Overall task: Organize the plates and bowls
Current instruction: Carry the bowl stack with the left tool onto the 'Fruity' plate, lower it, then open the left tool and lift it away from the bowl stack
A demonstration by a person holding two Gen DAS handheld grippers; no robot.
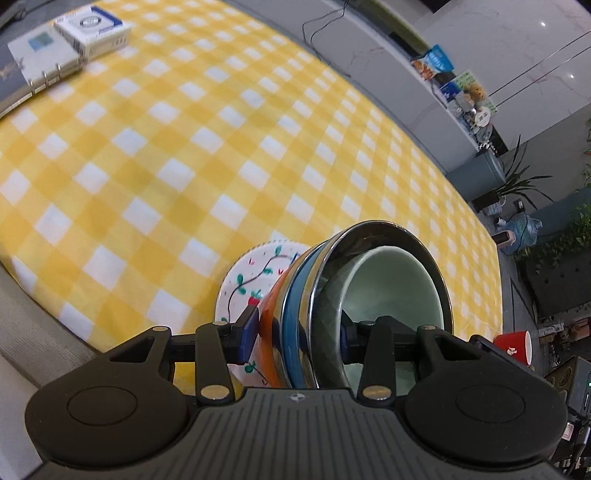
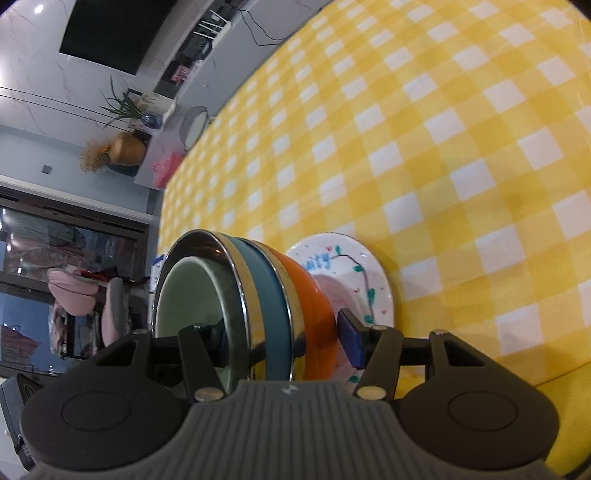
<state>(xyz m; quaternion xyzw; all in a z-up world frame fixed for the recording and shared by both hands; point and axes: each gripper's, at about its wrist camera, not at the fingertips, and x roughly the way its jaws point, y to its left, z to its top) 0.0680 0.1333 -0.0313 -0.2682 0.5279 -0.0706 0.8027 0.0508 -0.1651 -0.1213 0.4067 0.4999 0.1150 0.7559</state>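
Note:
A nested stack of bowls fills the lower middle of both views: a pale green bowl (image 1: 391, 280) innermost, then a steel bowl (image 1: 380, 230), a blue bowl (image 1: 295, 291) and an orange bowl (image 1: 269, 314) outermost. The stack rests over a white plate (image 1: 255, 266) painted with green vines. My left gripper (image 1: 297, 332) is shut on the stack's wall, with one finger inside the green bowl and a blue pad (image 1: 247, 332) on the orange outside. My right gripper (image 2: 284, 339) clamps the opposite side of the stack (image 2: 273, 295) the same way, next to the plate (image 2: 376, 273).
A yellow-and-white checked tablecloth (image 1: 184, 155) covers the table. A ring binder (image 1: 37, 62) and a white box (image 1: 92, 29) lie at its far left corner. A red cup (image 1: 513, 341) sits off the table's right edge. Room furniture and plants lie beyond the table.

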